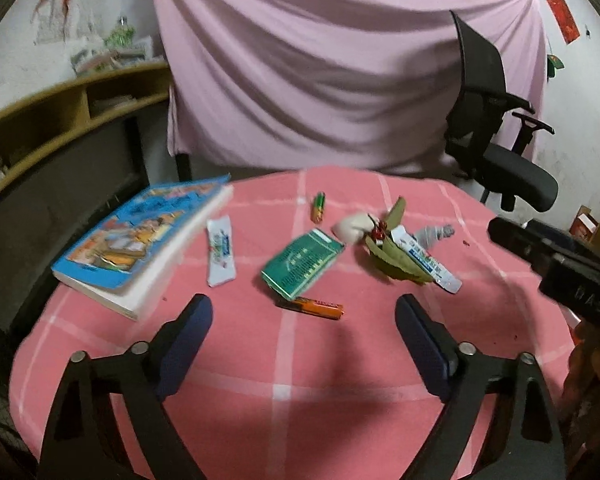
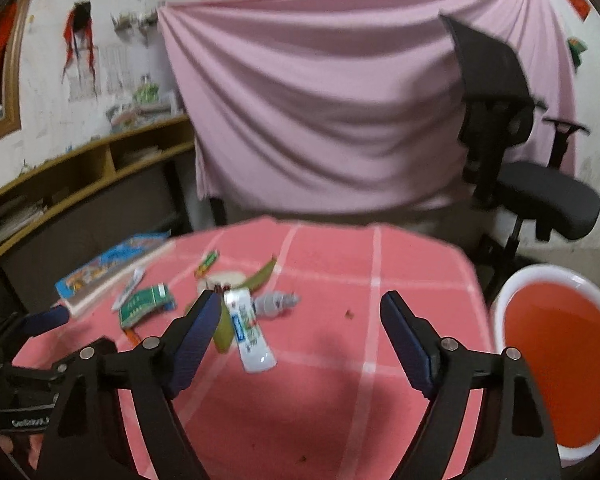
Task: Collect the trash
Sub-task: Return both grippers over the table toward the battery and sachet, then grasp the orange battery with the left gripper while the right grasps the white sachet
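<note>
Trash lies scattered on the pink checked table (image 1: 300,380): a green box (image 1: 302,262), an orange battery (image 1: 314,307), a second battery (image 1: 319,207), a white sachet (image 1: 220,254), a toothpaste tube (image 1: 426,262), dry leaves (image 1: 392,256), a white wad (image 1: 350,226) and a crumpled grey piece (image 1: 434,234). My left gripper (image 1: 305,304) hovers open just short of the orange battery, holding nothing. My right gripper (image 2: 301,298) is open and empty above the table. The toothpaste tube (image 2: 248,328) lies by its left finger. A white basin (image 2: 540,270) with a red inside sits right of the table.
A thick book (image 1: 140,240) lies at the table's left side. A black office chair (image 2: 540,196) stands behind the basin, before a pink hanging cloth (image 2: 320,100). A wooden shelf (image 2: 80,176) runs along the left wall. The right gripper's body (image 1: 556,256) shows in the left wrist view.
</note>
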A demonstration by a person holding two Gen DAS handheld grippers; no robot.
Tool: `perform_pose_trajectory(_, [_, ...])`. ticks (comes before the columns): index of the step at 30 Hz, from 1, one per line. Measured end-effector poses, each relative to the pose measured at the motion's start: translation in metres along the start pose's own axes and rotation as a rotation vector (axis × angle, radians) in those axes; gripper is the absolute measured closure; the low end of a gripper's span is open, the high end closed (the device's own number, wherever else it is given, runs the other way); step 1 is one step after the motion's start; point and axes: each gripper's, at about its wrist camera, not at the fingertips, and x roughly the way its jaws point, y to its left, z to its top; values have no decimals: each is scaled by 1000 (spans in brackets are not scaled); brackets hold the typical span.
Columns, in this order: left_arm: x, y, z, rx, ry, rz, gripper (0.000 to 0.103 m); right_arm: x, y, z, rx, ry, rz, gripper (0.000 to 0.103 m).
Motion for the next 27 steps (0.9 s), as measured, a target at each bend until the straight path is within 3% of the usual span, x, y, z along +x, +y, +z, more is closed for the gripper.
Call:
perform_pose_trajectory(7, [30,5,10,-70,114,-24,30,14,0,-5,18,93,31,28])
perform_pose_trajectory(9, [36,2,11,-76,148,-23,45,16,1,-4,12,101,39,28])
perform_pose_trajectory(12, [42,1,11,-65,171,17,56,21,2,-4,-2,123,53,28])
perform_pose_trajectory(14, [39,2,11,-72,165,15,66,26,7,-4,-16,151,62,35])
perform_pose_trajectory(15, [39,5,10,-82,163,11,66,29,8,-4,-22,166,66,44])
perform_pose_trajectory(17, [36,11,8,-110,155,-18,66,38,14,-5,-41,210,83,53])
perform_pose_trajectory(26, [23,20,3,-134,141,-76,67,59,25,-8,-87,304,102,54])
perform_pose_trajectory(27, [21,20,2,-131,137,-85,67,60,24,-9,-86,308,107,59])
